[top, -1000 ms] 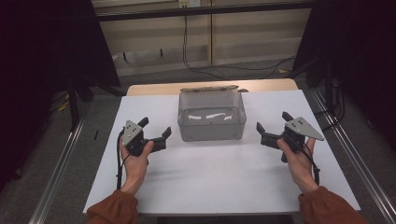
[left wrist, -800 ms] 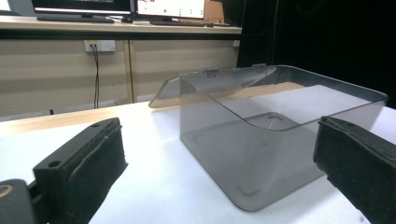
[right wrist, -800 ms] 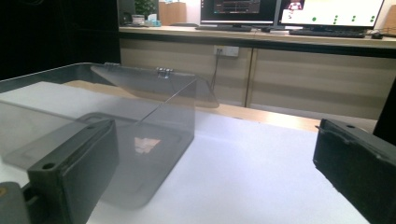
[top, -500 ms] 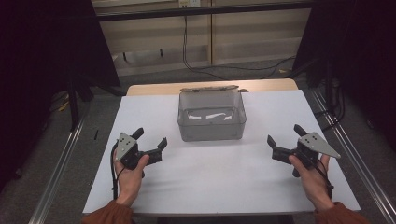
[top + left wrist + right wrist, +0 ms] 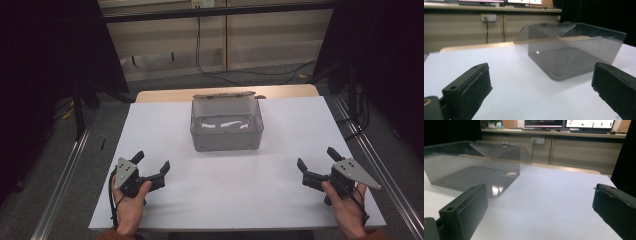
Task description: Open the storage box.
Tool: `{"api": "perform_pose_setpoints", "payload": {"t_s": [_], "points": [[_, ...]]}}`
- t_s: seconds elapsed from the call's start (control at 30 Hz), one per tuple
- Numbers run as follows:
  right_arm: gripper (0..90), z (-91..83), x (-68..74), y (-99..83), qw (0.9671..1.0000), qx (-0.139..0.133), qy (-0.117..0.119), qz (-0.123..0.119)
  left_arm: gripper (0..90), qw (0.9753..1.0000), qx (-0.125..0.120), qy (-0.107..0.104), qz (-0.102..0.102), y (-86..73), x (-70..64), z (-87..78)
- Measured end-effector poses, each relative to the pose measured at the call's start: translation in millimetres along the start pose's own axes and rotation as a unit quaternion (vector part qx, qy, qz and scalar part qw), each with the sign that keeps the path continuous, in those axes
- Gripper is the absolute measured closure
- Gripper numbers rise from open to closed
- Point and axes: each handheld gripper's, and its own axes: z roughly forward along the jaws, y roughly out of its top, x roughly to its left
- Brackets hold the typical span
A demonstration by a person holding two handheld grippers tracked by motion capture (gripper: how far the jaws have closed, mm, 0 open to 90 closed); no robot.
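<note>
Near the table's front edge, the left gripper [image 5: 151,166] and right gripper [image 5: 315,165] are sitting wide-jawed, holding nothing. Approaching the clear box [image 5: 226,125] unevenly risks shoving it across the smooth table [image 5: 220,200].

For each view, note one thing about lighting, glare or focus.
High view: dark surroundings, bright white table, pale glare streaks in the clear box. Left gripper view: a small glint on the box, near jaws soft. Right gripper view: bright reflection at the box's corner, monitors blurred.

Black grippers [image 5: 150,165] — grey three-cornered plates, trailing black cables; rust-orange sleeves [image 5: 112,234].
</note>
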Motion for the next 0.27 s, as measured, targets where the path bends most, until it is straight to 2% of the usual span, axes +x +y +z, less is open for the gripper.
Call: {"api": "perform_pose_setpoints", "payload": {"t_s": [0.1,0.2,0.27], "points": [[0.0,-0.3,-0.8,-3.7,1.0000,0.006,0.004,-0.001,2.0,0.9999,0.005,-0.006,0.008,-2.6,-1.1,-3.1],[0.0,2.9,0.7,-3.5,1.0000,0.002,0.001,-0.003,2.0,0.9998,-0.001,0.006,0.019,0.7,0.7,-2.6],[0.0,4.3,0.8,-3.6,1.0000,0.004,-0.001,-0.002,2.0,1.0000,0.004,0.003,0.004,1.7,3.0,-1.9]]}}
